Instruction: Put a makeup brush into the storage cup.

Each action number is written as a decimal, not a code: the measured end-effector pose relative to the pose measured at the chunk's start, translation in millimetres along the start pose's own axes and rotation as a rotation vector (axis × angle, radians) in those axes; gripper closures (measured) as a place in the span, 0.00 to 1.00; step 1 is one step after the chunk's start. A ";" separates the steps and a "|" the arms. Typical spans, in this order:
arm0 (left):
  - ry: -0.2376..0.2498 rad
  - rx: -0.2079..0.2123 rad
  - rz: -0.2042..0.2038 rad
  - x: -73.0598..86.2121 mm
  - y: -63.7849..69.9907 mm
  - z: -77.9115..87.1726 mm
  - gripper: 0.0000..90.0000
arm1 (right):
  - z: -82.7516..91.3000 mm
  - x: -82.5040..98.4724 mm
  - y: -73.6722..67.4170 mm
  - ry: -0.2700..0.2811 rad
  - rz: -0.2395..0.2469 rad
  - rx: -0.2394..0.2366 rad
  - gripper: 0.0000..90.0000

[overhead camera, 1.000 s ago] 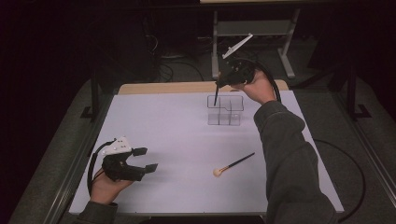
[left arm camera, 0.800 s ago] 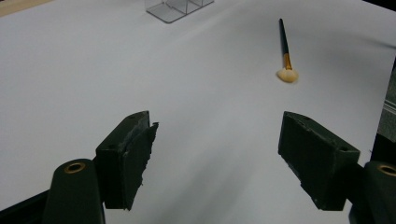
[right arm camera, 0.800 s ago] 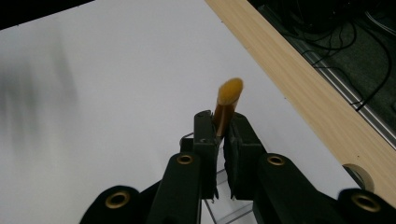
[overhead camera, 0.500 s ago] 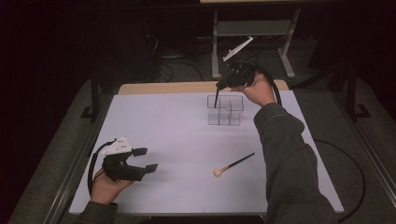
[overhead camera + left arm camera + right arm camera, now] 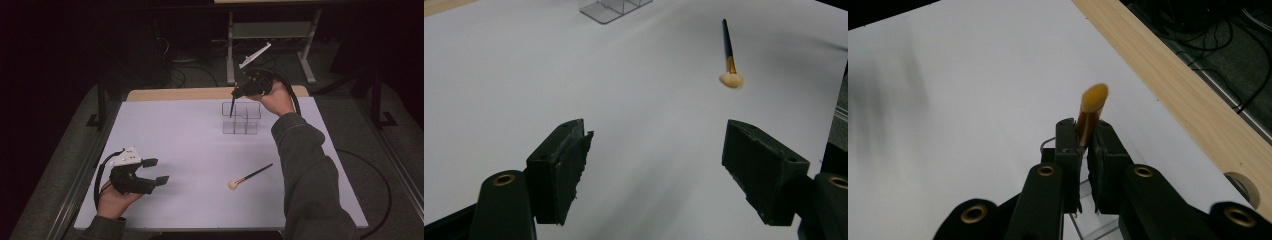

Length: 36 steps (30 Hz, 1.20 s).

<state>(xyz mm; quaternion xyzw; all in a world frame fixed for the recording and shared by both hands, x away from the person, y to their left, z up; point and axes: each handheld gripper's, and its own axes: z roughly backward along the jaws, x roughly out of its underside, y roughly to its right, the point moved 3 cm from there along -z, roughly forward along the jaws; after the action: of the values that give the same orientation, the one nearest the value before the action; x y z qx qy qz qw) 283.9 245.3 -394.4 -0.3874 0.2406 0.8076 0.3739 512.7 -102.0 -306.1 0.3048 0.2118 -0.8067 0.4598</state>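
White tabletop (image 5: 190, 135) in dark room; right gripper (image 5: 1087, 145) clamps brush (image 5: 1091, 107), seemingly above organizer (image 5: 241, 119); left gripper (image 5: 656, 160) agape, empty.

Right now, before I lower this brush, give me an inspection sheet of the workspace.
Surface: white table top, bare across the middle; wooden strip along the far edge.
Job's things: clear divided organizer near the far edge; held brush, bristles up, handle pointing down over the organizer; second brush lying flat on the near right.
Clutter: nothing seen.
Grippers: right tongs shut on the held brush; left tongs open, nothing between them, resting near left.
Cables: black cable trailing from the right tongs; loose cables on the floor beyond the table.
Surroundings: dark room, metal stand behind the table.
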 end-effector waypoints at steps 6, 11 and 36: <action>-0.001 0.001 -0.003 0.0 0.2 -0.2 0.28 | -0.7 2.8 0.0 0.002 -0.007 0.003 0.92; -0.001 0.001 -0.003 -0.1 0.1 -0.2 0.28 | -2.0 4.8 0.6 -0.001 -0.006 0.000 0.92; -0.006 0.002 -0.009 0.3 -0.3 -0.3 0.28 | -7.4 17.8 0.6 0.002 -0.045 0.000 0.92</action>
<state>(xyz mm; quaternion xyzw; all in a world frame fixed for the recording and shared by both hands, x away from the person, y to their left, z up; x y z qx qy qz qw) 284.2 245.4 -394.8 -0.3858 0.2386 0.8068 0.3786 508.5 -108.6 -323.7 0.3008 0.2192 -0.8165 0.4414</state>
